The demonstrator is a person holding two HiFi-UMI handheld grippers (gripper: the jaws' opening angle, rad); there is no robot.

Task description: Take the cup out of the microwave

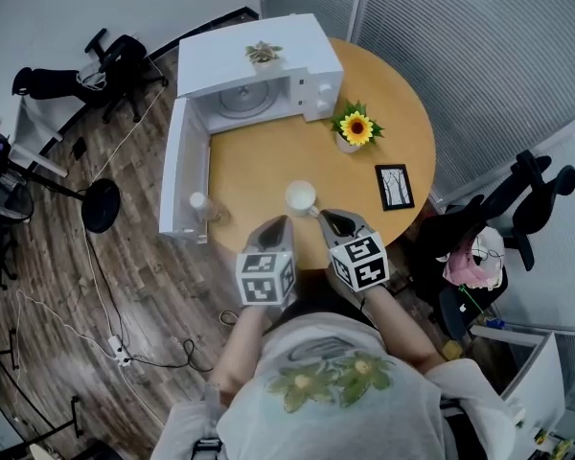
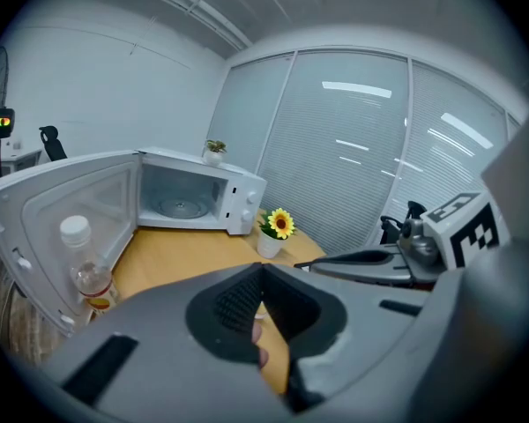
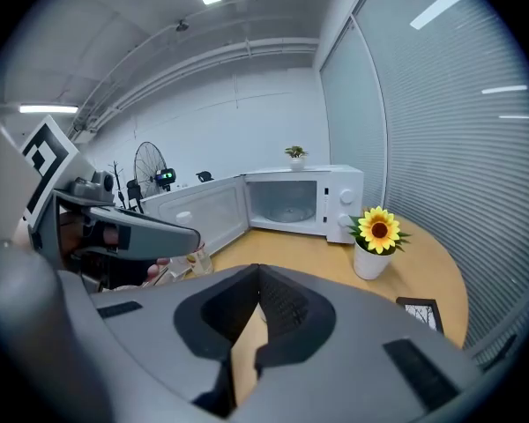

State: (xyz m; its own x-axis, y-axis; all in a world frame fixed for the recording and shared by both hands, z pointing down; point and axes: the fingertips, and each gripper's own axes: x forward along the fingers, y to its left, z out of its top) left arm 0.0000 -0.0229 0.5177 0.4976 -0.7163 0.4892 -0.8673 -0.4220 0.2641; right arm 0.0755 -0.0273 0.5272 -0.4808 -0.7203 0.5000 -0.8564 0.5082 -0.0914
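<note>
A white cup (image 1: 301, 197) stands upright on the round wooden table (image 1: 259, 171), out in front of the white microwave (image 1: 259, 65). The microwave's door (image 1: 182, 171) hangs wide open to the left, and its chamber (image 2: 181, 203) holds only the glass turntable. My left gripper (image 1: 279, 222) is shut and empty, its tips just left of and nearer than the cup. My right gripper (image 1: 328, 220) is also shut and empty, just right of the cup. In both gripper views my own jaws hide the cup; they meet at the tips (image 2: 263, 270) (image 3: 257, 276).
A clear water bottle (image 1: 199, 205) stands beside the open door. A potted sunflower (image 1: 355, 128) and a small picture frame (image 1: 394, 186) sit on the table's right side. A little plant (image 1: 263, 55) tops the microwave. Office chairs (image 1: 517, 199) and cables surround the table.
</note>
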